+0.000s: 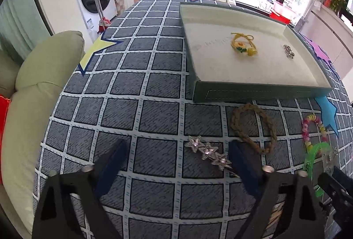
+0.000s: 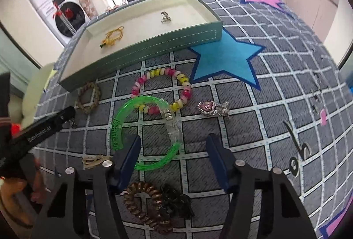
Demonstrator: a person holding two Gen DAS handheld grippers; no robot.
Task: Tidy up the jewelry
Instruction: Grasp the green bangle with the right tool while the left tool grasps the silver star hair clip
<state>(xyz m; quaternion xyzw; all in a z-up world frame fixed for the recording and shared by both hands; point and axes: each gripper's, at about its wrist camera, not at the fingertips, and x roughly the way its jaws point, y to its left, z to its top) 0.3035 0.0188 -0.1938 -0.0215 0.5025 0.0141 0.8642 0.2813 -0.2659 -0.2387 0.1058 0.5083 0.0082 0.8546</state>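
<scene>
My left gripper (image 1: 176,157) hangs open over the checked cloth. A silver star hair clip (image 1: 208,152) lies between its fingers, close to the right one and untouched. My right gripper (image 2: 174,150) is half open over a green bangle (image 2: 143,135). Its left finger covers the bangle's lower left arc, and its right finger stands clear of the ring. The green tray (image 1: 260,91) (image 2: 154,46) holds a yellow hair tie (image 1: 242,44) (image 2: 111,38) and a silver brooch (image 1: 289,51) (image 2: 165,17).
On the cloth lie a braided rope bracelet (image 1: 253,128) (image 2: 88,95), a pink and yellow bead bracelet (image 2: 163,88), a pink heart pendant (image 2: 213,108), a brown spiral hair tie (image 2: 145,205) and a dark clip (image 2: 176,201). A green cushion (image 1: 44,62) borders the left.
</scene>
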